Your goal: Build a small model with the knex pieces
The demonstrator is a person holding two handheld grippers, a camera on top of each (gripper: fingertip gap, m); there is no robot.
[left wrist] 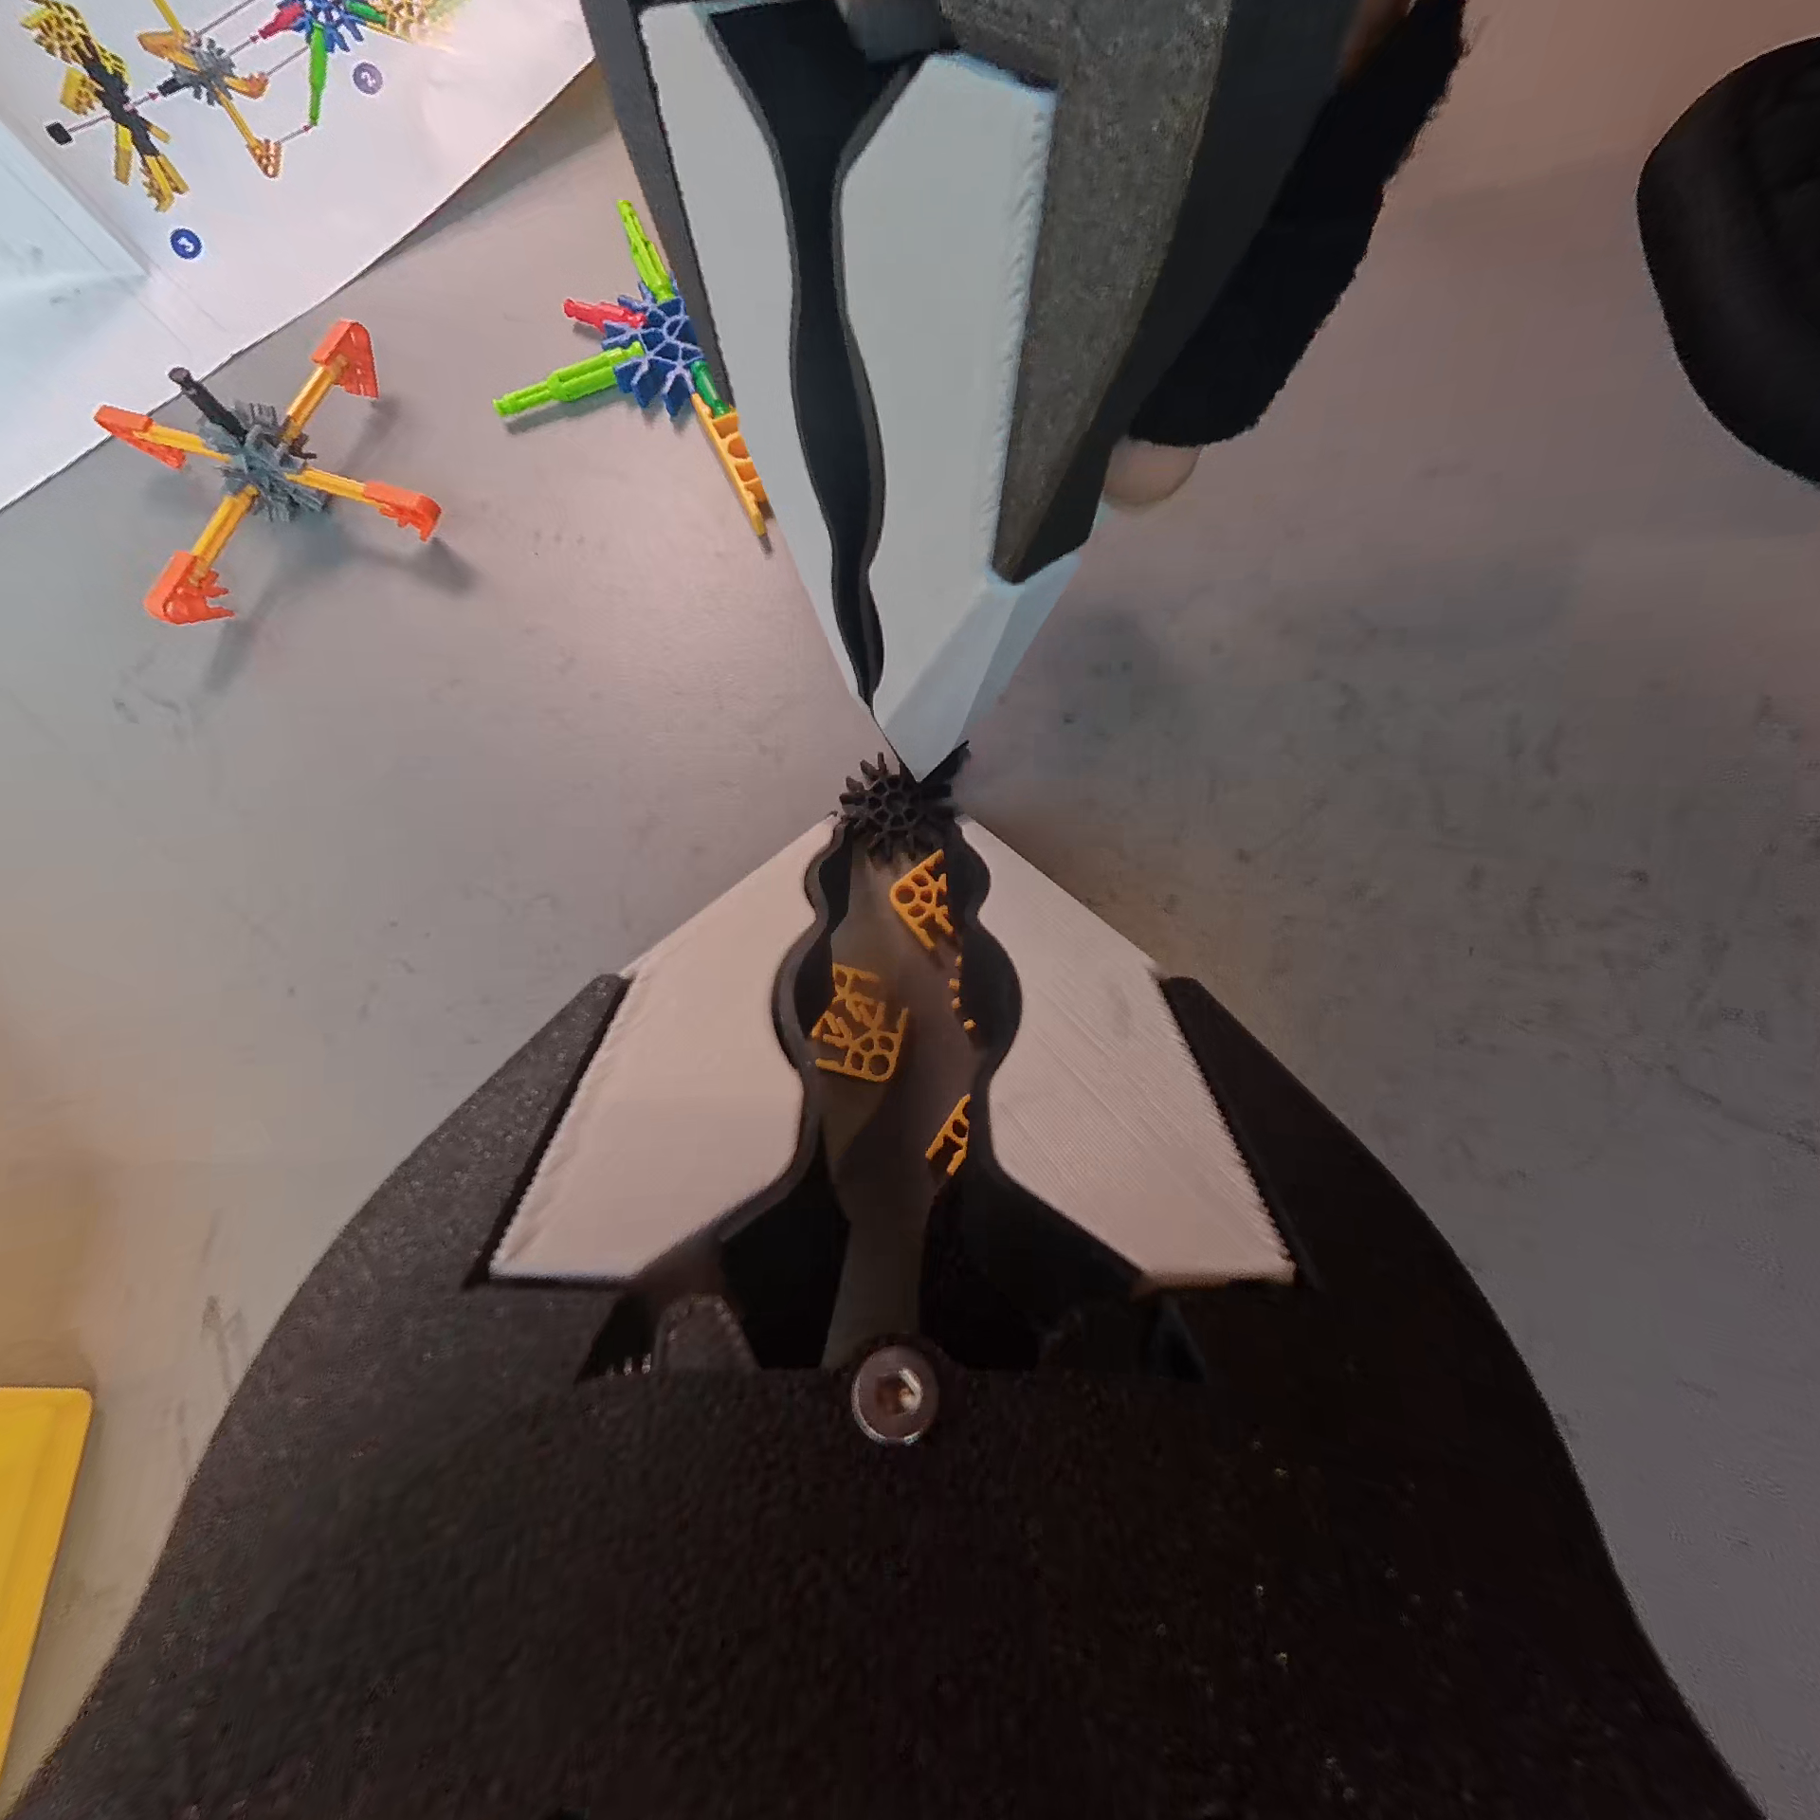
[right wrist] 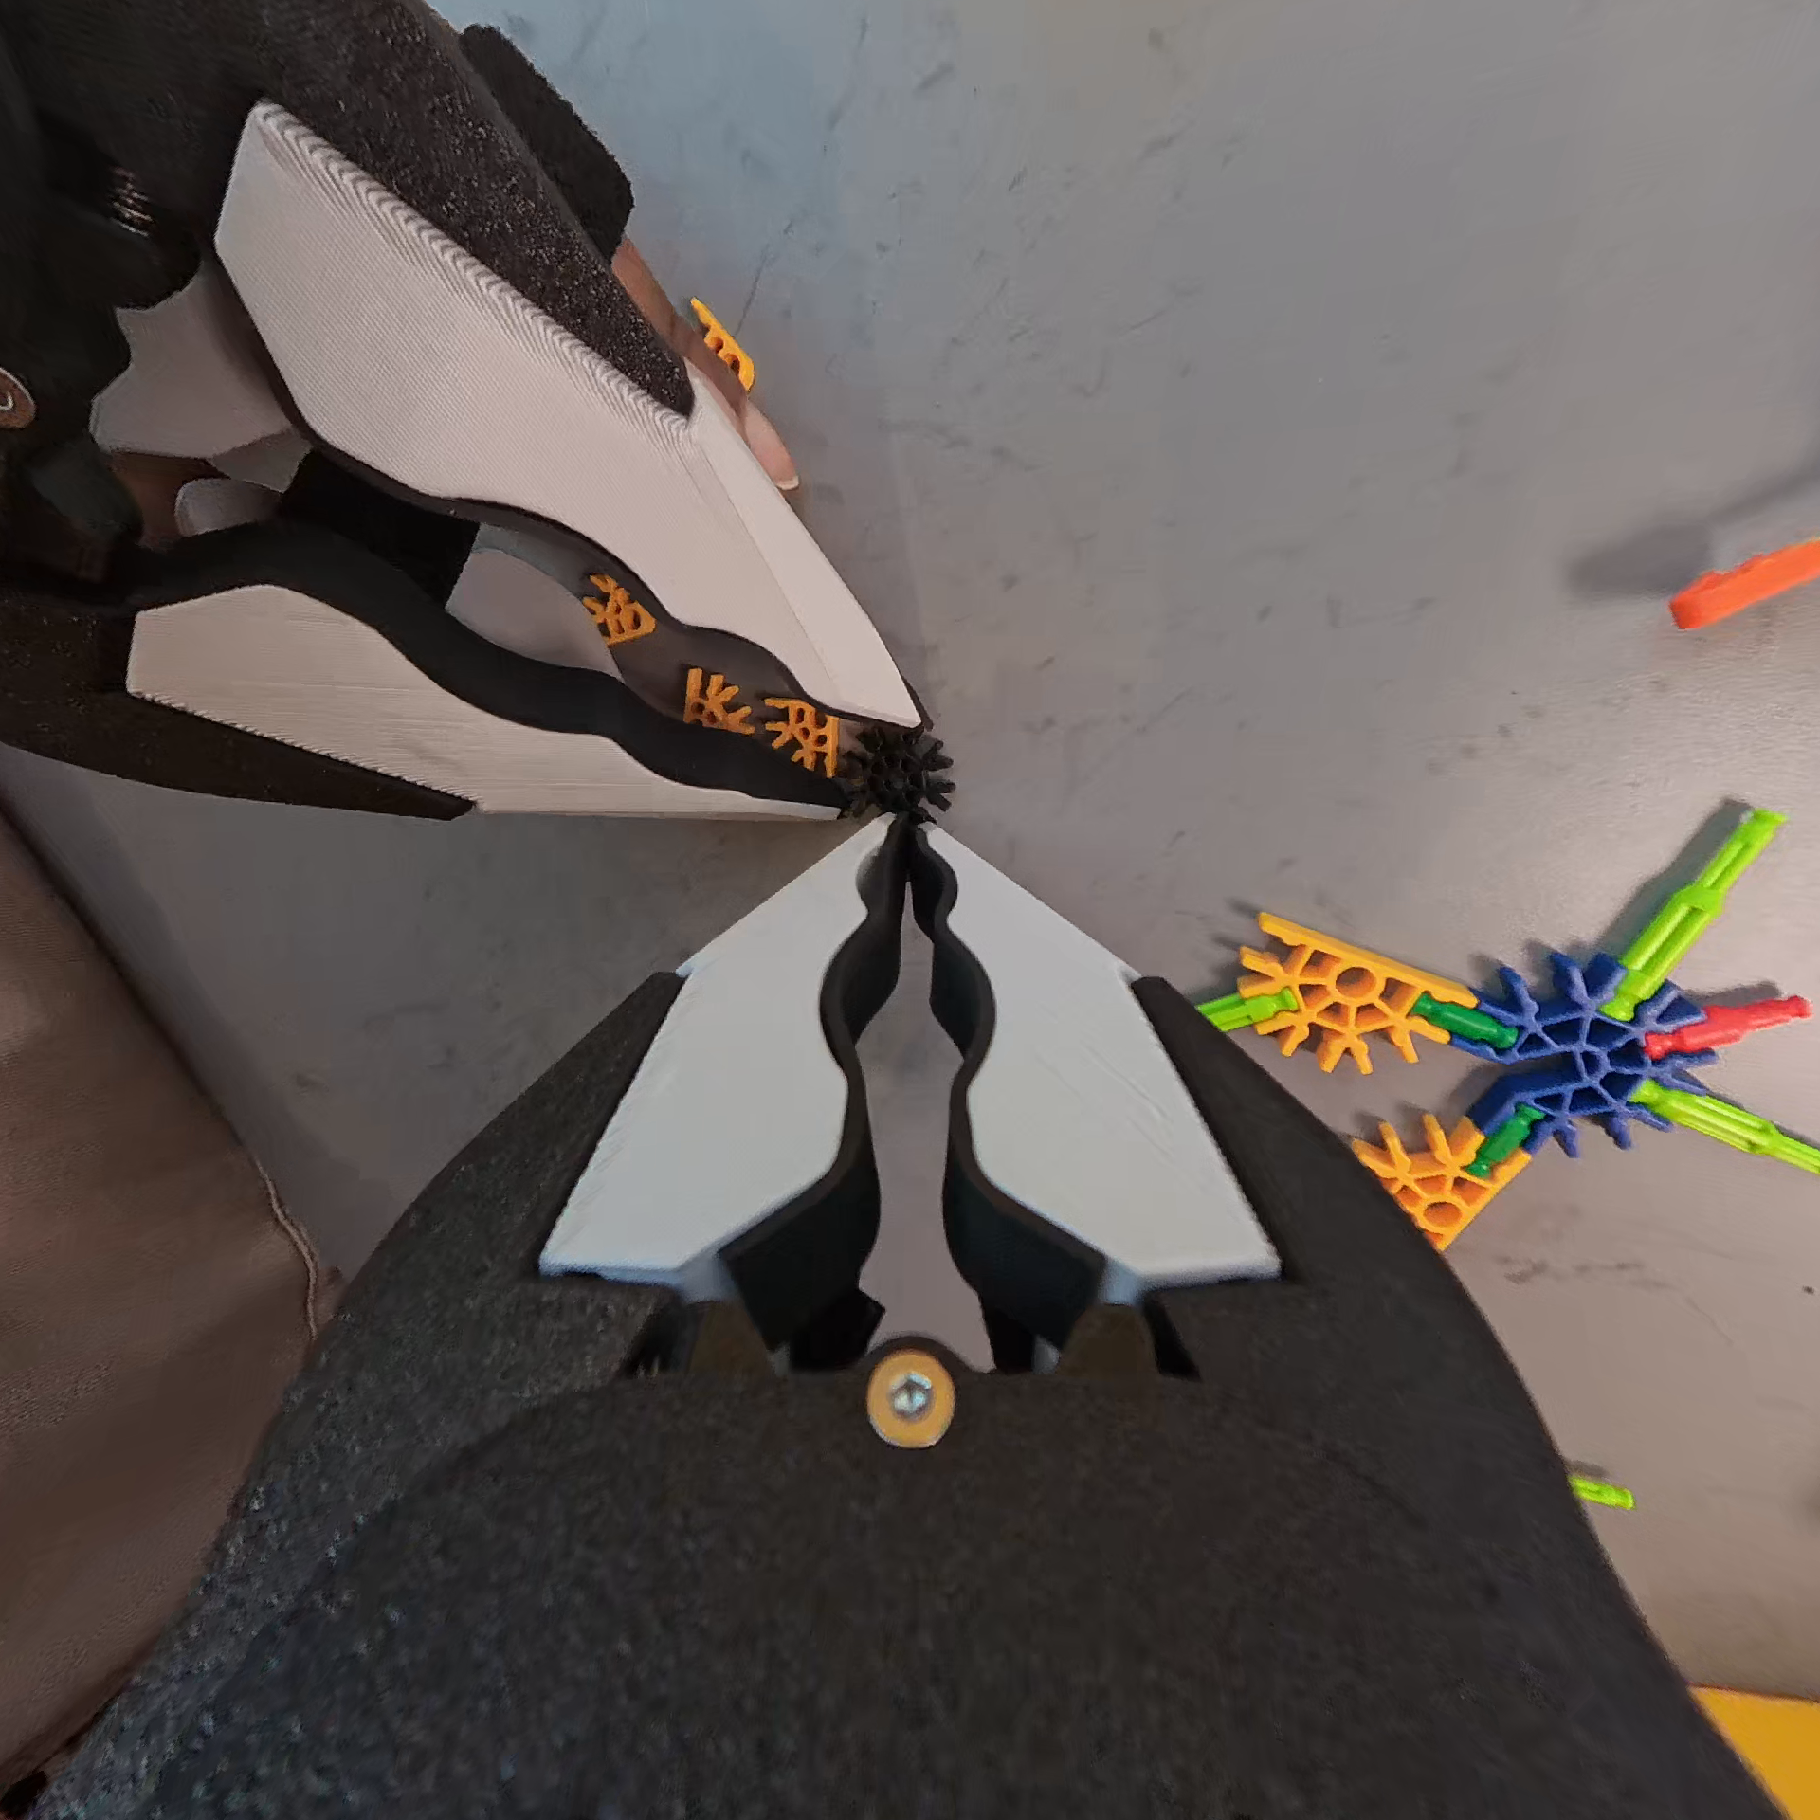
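Observation:
My left gripper [left wrist: 898, 822] is shut on a small black snowflake connector [left wrist: 894, 803] just above the grey table [left wrist: 1379, 886]. Several yellow connector pieces [left wrist: 859, 1034] show through the gap between its fingers; I cannot tell whether they are joined to the black piece. My right gripper [right wrist: 904, 827] is shut, and its tips touch the same black connector [right wrist: 901, 773] from the opposite side. I cannot tell whether it pinches anything. In the left wrist view the right gripper [left wrist: 914, 753] comes down from the top. In the right wrist view the left gripper [right wrist: 881, 763] comes in from the upper left.
An orange, yellow and grey cross-shaped model [left wrist: 266, 463] and a blue-hub model with green and red rods [left wrist: 655, 345] [right wrist: 1586, 1054] lie on the table. A printed picture sheet [left wrist: 197, 148] lies far left. An orange piece [right wrist: 1743, 581], a loose green rod [right wrist: 1600, 1492] and a yellow object [left wrist: 39, 1536] lie nearby. The tips of both grippers are at nearly the same place.

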